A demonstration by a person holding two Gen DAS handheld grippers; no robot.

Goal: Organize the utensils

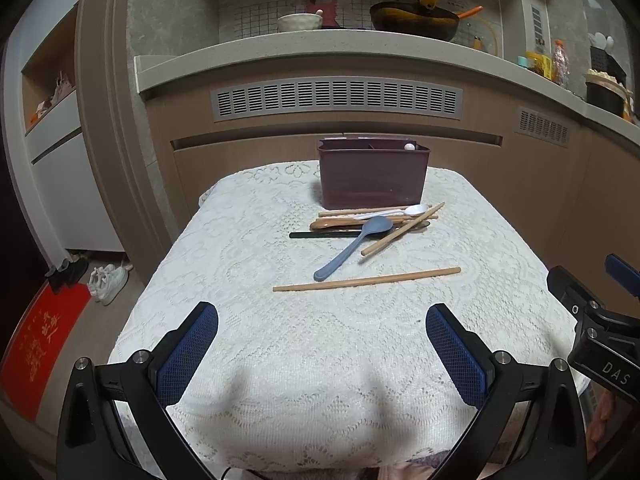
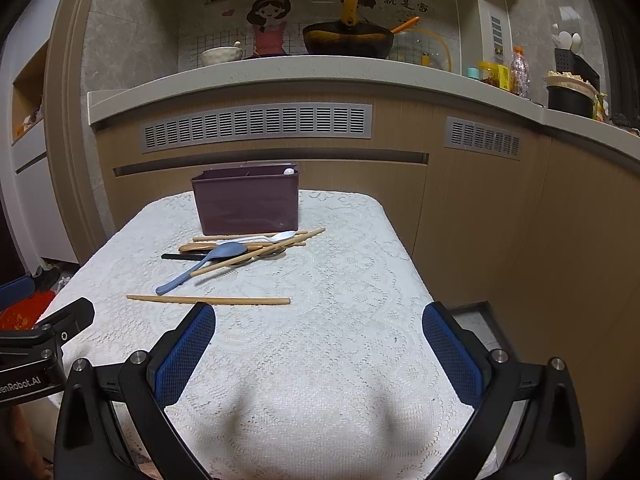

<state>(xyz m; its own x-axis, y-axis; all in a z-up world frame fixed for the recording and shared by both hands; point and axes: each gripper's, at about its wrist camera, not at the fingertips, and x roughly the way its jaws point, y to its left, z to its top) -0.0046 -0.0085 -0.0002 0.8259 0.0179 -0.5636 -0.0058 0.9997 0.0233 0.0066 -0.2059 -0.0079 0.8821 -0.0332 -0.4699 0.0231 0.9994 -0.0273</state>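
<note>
A dark maroon utensil box (image 1: 373, 176) (image 2: 246, 204) stands at the far end of a small table with a white lace cloth (image 1: 280, 340) (image 2: 320, 360). In front of it lies a pile: a blue spoon (image 1: 352, 248) (image 2: 200, 266), a white spoon (image 1: 404, 211) (image 2: 272, 237), a wooden spoon (image 1: 340, 223), a black-handled utensil (image 1: 320, 234) and wooden chopsticks (image 1: 402, 229). One chopstick (image 1: 366, 279) (image 2: 208, 300) lies alone, nearer to me. My left gripper (image 1: 322, 322) and right gripper (image 2: 319, 320) are both open and empty above the near part of the cloth.
A kitchen counter (image 1: 320, 46) with a wok (image 1: 414, 20), a bowl (image 1: 300, 22) and bottles runs behind the table. Shoes (image 1: 110, 278) and a red mat (image 1: 40, 344) lie on the floor at the left. The right gripper's body (image 1: 600, 320) shows at the left view's right edge.
</note>
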